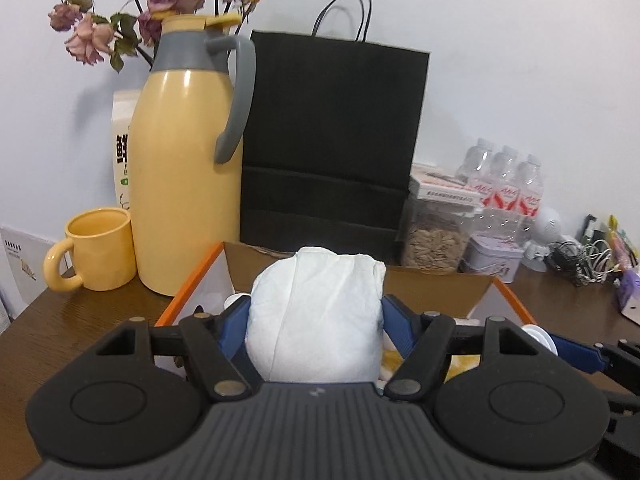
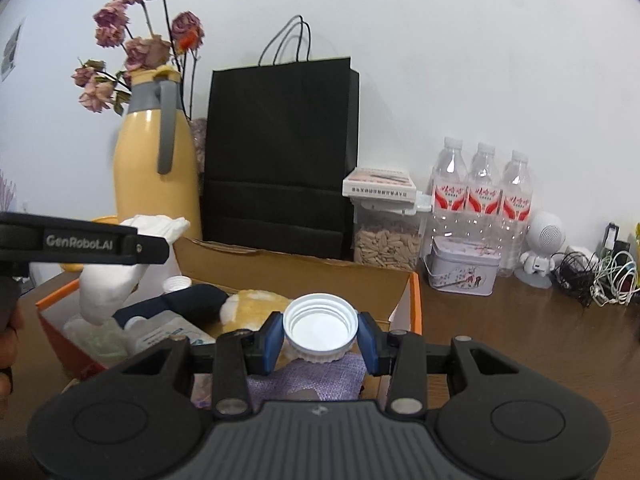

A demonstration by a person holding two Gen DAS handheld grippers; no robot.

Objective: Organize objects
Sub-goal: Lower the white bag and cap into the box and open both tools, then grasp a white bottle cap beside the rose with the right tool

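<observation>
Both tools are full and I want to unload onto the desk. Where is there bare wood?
Bare wood lies right of the box, in front of the tin and cables. A smaller patch sits in front of the mug. Along the wall it is crowded: flask, bag, bottles.

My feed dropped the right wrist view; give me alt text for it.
The right gripper holds a white cap, open side up, between its blue fingers above an orange-edged box of clutter. At left, the left gripper holds a white bundle; a black bag and bottles stand behind.
</observation>
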